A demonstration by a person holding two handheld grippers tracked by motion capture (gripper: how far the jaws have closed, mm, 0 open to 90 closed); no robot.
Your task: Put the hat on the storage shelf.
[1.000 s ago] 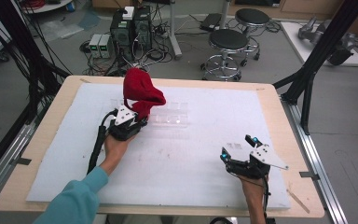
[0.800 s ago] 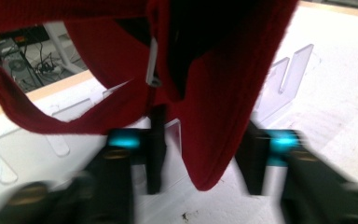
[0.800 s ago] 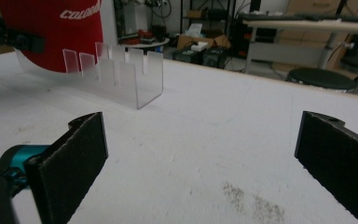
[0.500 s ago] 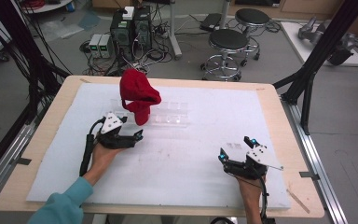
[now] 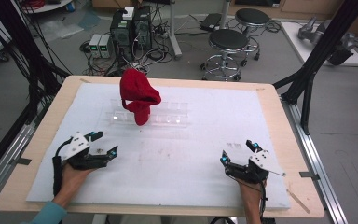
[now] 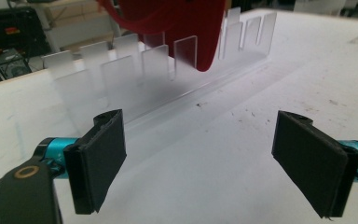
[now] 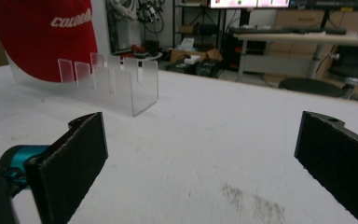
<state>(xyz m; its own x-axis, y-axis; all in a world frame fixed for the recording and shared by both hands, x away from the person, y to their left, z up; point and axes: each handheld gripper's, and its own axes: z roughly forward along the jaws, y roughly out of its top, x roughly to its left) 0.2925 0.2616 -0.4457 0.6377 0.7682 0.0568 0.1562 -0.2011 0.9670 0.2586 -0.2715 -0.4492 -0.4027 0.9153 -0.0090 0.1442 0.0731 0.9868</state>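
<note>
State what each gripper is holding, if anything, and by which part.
Nothing is held. The left gripper and right gripper are both open and empty; the red cap sits on the clear rack.

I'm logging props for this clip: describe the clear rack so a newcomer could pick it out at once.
Start at the white foam sheet covering the wooden table, and look to its far half, left of centre. There a long, clear acrylic rack with upright slotted dividers lies across the sheet. A red fabric cap with white lettering hangs over its left part; nothing else there is see-through.
</note>
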